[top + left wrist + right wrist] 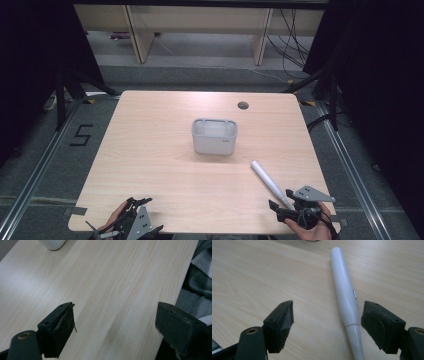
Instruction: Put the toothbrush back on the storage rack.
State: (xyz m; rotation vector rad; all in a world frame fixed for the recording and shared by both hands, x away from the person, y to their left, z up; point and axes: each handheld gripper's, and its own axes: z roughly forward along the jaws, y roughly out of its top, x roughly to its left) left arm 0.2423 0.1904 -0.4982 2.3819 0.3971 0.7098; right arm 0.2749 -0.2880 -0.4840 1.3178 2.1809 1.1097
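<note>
Right tongs (pixel 327 322): apart, straddling the near end of the wand (pixel 344 292), not yet touching it.
Left tongs (pixel 112 327): apart, empty, over the tabletop (pixel 165 165) edge.
Wand: lying flat, near the bin (pixel 214 136).
Risk: round, smooth body, off-centre toward one jaw; closing may roll or flick it.

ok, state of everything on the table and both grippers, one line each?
left gripper: open, nothing between its jaws, at the table's near edge.
right gripper: open, jaws either side of the white pen-shaped tool, not closed on it.
white pen-shaped tool: lying flat on the table, ungrasped.
grey holder: upright at mid-table, looks empty.
table: round cable hole near the far edge.
</note>
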